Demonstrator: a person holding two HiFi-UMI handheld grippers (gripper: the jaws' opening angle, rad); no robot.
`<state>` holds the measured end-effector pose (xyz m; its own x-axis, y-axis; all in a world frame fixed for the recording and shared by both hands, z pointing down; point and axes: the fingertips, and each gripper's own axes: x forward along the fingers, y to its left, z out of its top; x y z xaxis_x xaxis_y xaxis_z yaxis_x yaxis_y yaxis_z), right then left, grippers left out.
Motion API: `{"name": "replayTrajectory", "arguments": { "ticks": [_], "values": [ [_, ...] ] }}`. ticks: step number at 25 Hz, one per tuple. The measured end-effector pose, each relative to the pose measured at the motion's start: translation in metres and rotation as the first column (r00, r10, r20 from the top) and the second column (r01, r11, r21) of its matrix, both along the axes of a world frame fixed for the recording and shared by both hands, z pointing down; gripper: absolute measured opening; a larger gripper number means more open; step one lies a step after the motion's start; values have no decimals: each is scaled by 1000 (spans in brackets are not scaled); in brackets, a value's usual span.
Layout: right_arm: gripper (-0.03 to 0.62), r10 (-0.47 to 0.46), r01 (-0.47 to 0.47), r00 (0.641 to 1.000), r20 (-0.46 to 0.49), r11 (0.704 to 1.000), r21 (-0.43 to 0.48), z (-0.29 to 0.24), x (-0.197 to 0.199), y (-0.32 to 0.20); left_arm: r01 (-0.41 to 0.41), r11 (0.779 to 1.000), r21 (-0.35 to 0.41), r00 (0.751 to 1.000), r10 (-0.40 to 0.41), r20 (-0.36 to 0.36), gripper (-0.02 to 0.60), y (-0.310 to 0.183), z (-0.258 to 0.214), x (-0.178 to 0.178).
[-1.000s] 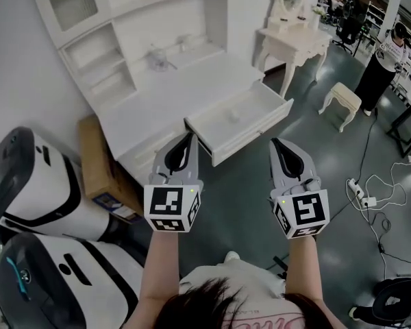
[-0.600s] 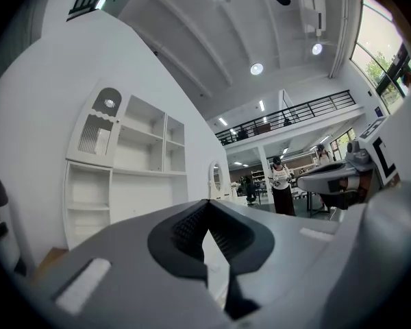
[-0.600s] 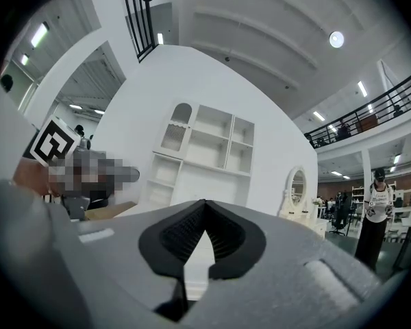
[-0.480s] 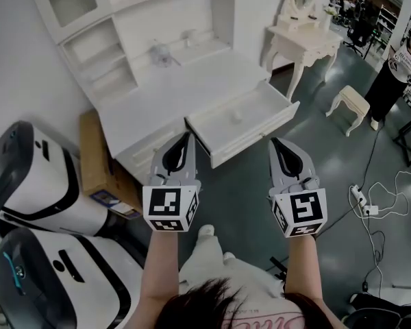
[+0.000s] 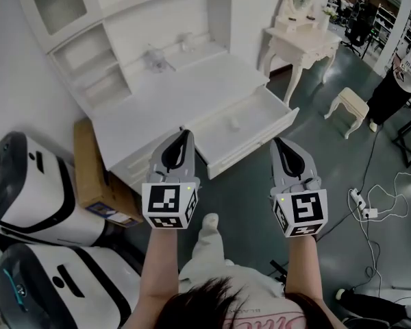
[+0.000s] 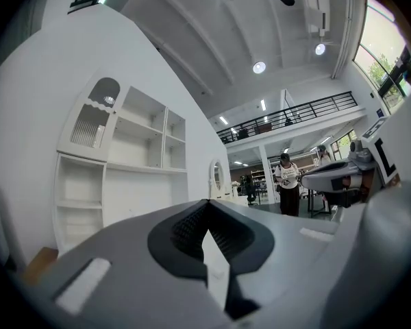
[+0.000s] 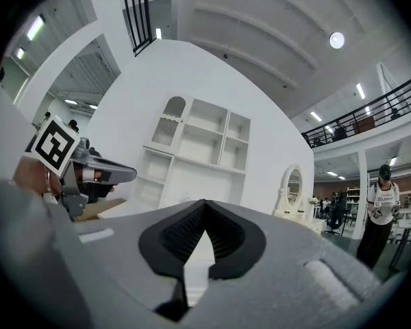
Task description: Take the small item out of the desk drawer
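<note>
- hovering short of the open white wooden desk drawer [image 5: 222,157], the grey left gripper [image 5: 183,141] and grey right gripper [image 5: 281,148] are clamped together, empty.
- the small white item [image 5: 233,123] lies mid-drawer.
- reaching in without parting the jaws could just shove it aside.

Grey left gripper [image 5: 185,134], right gripper [image 5: 276,142] — black jaws, square-marker cubes [image 5: 170,208]; white shirt [image 5: 246,283].

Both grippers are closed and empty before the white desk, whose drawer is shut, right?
No: the head view shows the drawer pulled open, a small item inside. Otherwise right: the left gripper and right gripper are closed and empty before the white desk.
</note>
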<state>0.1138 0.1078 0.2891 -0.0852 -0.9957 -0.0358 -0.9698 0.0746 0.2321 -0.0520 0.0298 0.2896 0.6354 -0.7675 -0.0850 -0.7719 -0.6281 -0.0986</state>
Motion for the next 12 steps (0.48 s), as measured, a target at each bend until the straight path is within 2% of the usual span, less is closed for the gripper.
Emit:
{"name": "replayTrajectory", "arguments": {
  "ticks": [12],
  "values": [
    [3,23,-22,998,50,1000,-16,0,29,-89,-41,999,-5,999,41,26,15,-90,-5,33]
  ]
}}
